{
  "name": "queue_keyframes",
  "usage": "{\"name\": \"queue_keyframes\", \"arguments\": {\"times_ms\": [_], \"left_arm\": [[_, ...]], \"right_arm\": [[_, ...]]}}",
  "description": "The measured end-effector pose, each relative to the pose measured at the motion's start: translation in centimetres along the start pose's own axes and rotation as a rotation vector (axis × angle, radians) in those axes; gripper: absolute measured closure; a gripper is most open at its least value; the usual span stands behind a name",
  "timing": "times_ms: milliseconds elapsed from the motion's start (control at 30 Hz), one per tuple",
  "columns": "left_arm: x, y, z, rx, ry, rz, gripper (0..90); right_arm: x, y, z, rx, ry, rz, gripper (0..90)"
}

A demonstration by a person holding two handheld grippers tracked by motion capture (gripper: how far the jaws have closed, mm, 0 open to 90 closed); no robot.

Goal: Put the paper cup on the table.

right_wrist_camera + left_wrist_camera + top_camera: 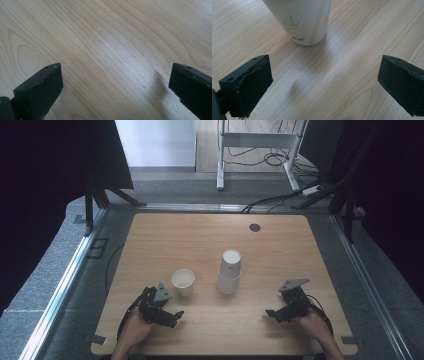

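I am holding my left claw (172, 316) wide open, empty; the upright paper cup (183, 282) is standing at its 1 o'clock, just beside. My right claw (272, 314) is gaping wide over bare desk (280, 250).

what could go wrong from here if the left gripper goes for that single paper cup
1. The single paper cup stands upright and looks light; the open left gripper sits close by it, so a jaw may knock it over before closing.
2. A hard squeeze would likely crush its thin wall.
3. The stack of upturned cups stands close beside it and is tall; a wide swing might topple it. The right gripper is open and apart from it, too far to steady it.
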State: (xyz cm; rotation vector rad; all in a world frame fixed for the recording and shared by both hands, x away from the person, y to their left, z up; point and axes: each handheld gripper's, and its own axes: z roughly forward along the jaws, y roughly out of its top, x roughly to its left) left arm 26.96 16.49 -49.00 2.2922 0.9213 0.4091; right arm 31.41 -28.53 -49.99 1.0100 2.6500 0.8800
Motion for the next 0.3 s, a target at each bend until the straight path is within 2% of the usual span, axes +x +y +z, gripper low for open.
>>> {"name": "queue_keyframes", "arguments": {"times_ms": [300], "left_arm": [[-0.27,0.17,0.01,-0.006,0.0,0.011,0.0]], "right_arm": [[0.05,0.09,-0.16,-0.012,0.004,-0.004,0.0]]}}
